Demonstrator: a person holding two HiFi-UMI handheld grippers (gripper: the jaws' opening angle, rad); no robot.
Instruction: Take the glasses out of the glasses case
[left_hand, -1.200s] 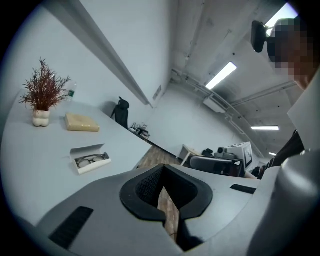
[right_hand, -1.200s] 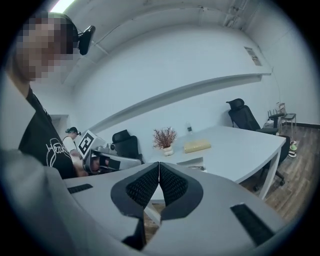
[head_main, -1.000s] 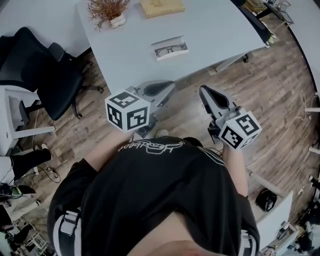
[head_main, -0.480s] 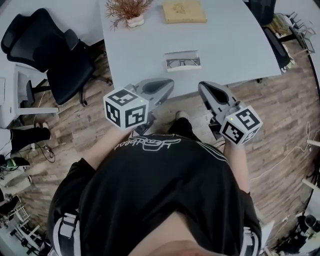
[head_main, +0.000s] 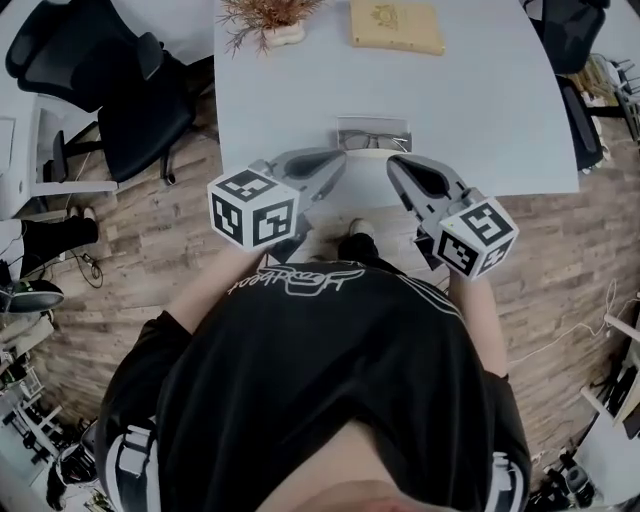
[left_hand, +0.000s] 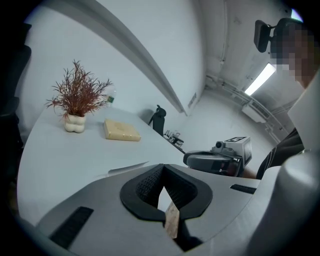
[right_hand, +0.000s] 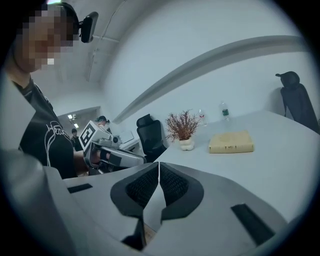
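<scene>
glasses case (head_main: 373, 126) open at table (head_main: 480, 100) near edge, glasses (head_main: 372, 141) inside | left gripper (head_main: 336, 160) jaws pressed together, empty; right gripper (head_main: 396, 164) likewise | tips flank the case

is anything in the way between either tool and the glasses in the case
Nothing visible. The open glasses case holds the glasses at the table's near edge, just past the left tool and right tool. The plant and book sit far behind.
</scene>
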